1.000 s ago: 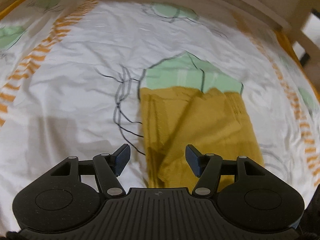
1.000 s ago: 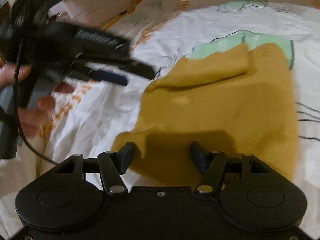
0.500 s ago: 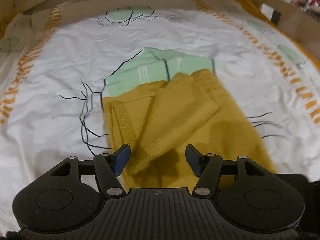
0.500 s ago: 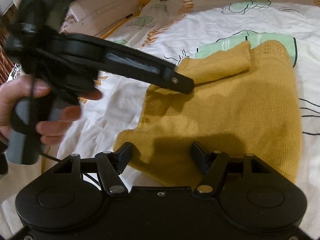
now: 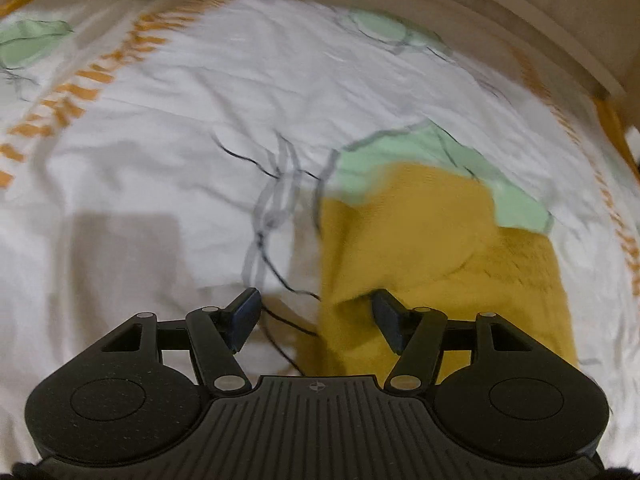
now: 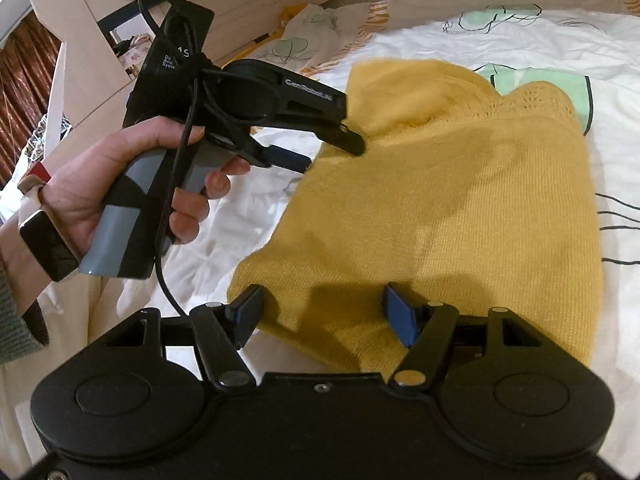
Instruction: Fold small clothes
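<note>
Right now the yellow knit garment [image 6: 460,208] lies flat beneath both open tongs, left [image 5: 316,320] and right [image 6: 322,316], neither gripping it.

Bare sheet [image 5: 168,168] lies free left of the sweater [image 6: 460,208]; bed frame [image 5: 540,28] bounds it beyond.

We hold our left gripper [image 5: 316,314] over the mustard knit garment [image 5: 440,260] on the printed bedsheet [image 5: 160,152], jaws apart, its edge between them.
</note>
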Demonstrator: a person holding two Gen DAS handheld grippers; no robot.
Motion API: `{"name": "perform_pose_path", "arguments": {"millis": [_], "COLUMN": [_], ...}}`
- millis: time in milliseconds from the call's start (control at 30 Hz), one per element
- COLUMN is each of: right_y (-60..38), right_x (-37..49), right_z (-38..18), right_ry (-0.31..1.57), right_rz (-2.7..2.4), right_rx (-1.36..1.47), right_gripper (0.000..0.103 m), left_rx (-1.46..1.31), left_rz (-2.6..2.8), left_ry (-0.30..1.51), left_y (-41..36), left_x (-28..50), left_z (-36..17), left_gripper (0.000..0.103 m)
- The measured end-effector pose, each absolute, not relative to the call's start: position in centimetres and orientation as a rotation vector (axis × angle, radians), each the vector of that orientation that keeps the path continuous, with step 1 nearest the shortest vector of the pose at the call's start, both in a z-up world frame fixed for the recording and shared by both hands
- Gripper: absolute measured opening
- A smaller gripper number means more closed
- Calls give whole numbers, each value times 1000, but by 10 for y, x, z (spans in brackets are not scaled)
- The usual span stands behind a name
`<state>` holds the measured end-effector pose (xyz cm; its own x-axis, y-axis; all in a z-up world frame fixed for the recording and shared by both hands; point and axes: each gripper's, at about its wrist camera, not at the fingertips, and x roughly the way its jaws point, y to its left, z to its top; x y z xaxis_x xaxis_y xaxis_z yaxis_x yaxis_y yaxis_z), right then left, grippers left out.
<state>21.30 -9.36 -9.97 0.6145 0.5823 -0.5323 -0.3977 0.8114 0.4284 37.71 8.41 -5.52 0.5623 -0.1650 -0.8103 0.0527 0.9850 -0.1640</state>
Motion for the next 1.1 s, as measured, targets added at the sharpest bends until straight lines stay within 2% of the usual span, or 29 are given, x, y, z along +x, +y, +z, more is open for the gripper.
{"name": "perform_pose_path", "arguments": {"millis": [233, 433, 667, 867, 1100], "right_y": [-90, -71, -38, -56, -86], "right_x": [213, 190, 168, 163, 171], "right_z": [-95, -86, -79, -64, -61], "right_ry": [717, 672, 662, 594, 628], "right_rz": [562, 666, 832, 670, 499], "right_rx": [265, 168, 18, 1, 51], "right_gripper": [71, 77, 76, 76, 76], "left_rx": [-134, -106, -79, -83, -64], "left_rz": [-81, -115, -118, -120, -150], "left_ry": [960, 975, 987, 990, 998], "left_y": [90, 83, 88, 100, 99], "left_x": [374, 369, 355, 345, 329], "left_z": [-43, -35, -30, -23, -21], "left_gripper": [60, 60, 60, 60, 60]}}
